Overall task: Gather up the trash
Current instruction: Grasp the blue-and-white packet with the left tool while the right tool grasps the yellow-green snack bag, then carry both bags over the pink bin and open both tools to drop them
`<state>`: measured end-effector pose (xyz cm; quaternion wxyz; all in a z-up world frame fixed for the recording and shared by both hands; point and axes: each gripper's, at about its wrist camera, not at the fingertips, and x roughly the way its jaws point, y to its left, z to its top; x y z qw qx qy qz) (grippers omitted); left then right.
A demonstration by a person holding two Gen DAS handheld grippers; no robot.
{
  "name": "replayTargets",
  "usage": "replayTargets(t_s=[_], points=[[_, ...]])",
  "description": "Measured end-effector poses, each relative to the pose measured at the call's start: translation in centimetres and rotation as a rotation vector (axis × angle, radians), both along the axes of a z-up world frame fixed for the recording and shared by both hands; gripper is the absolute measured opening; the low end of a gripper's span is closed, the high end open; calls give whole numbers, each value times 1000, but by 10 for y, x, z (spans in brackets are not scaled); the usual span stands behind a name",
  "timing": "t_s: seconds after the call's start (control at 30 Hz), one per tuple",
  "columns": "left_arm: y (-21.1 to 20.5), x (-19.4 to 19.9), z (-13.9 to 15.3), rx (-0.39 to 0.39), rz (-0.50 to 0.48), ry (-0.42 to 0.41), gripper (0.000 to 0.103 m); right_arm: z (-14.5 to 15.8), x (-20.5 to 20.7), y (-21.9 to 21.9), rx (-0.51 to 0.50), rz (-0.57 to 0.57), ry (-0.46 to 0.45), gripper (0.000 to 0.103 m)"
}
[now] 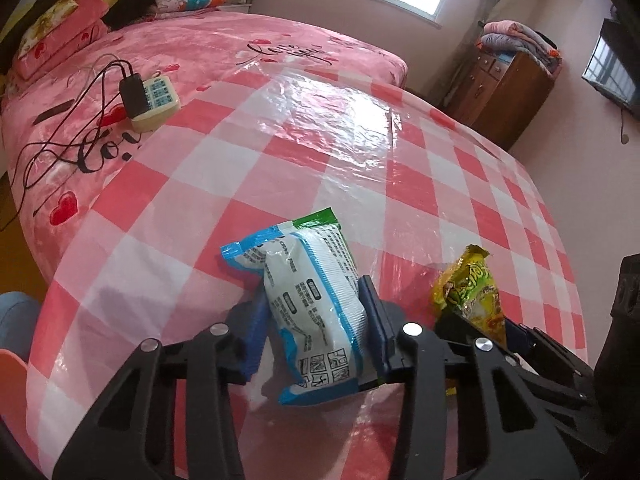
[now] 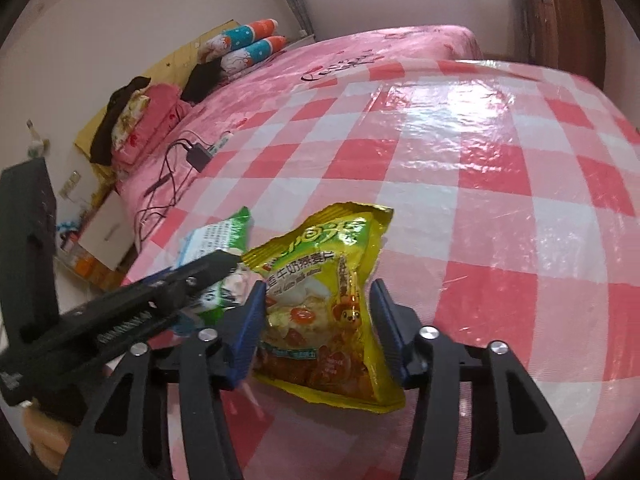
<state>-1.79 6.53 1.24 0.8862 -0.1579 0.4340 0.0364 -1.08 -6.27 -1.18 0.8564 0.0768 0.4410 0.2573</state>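
Checkered tablecloth (image 1: 360,152) bears two packets: left gripper (image 1: 316,320) grasps white packet (image 1: 316,296), right gripper (image 2: 320,320) grasps yellow packet (image 2: 320,292).

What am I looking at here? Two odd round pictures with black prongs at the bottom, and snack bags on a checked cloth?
No robot here: a person holds a hand-held gripper in each hand, and each carries a wide-angle camera looking along its jaws. One picture comes from the left gripper, whose blue jaws press the sides of a white and blue packet. The other comes from the right gripper, whose jaws sit either side of a yellow snack bag. Both bags are on a pink checked tablecloth beside a pink bed.
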Motion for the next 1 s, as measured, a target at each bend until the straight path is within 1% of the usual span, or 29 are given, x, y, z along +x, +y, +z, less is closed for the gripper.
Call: replayTargets(t_s=[0.13,0.27,0.47,0.8,1.0], points=[[7,-8,0,-21,0,-6,43,-1,-1,-5,11,-4,4,46],[14,-20,0,-42,2,-15,42,-1,-3,-5,4,-5,-6,45],[25,-41,-1,-76,8,-30,42,2,-12,-8,20,9,-19,44],[38,-73,-2,-79,16,-31,42,6,-32,-6,-12,2,-23,44],[45,-91,-2,-64,21,-31,42,8,-48,-4,-34,12,-29,44]])
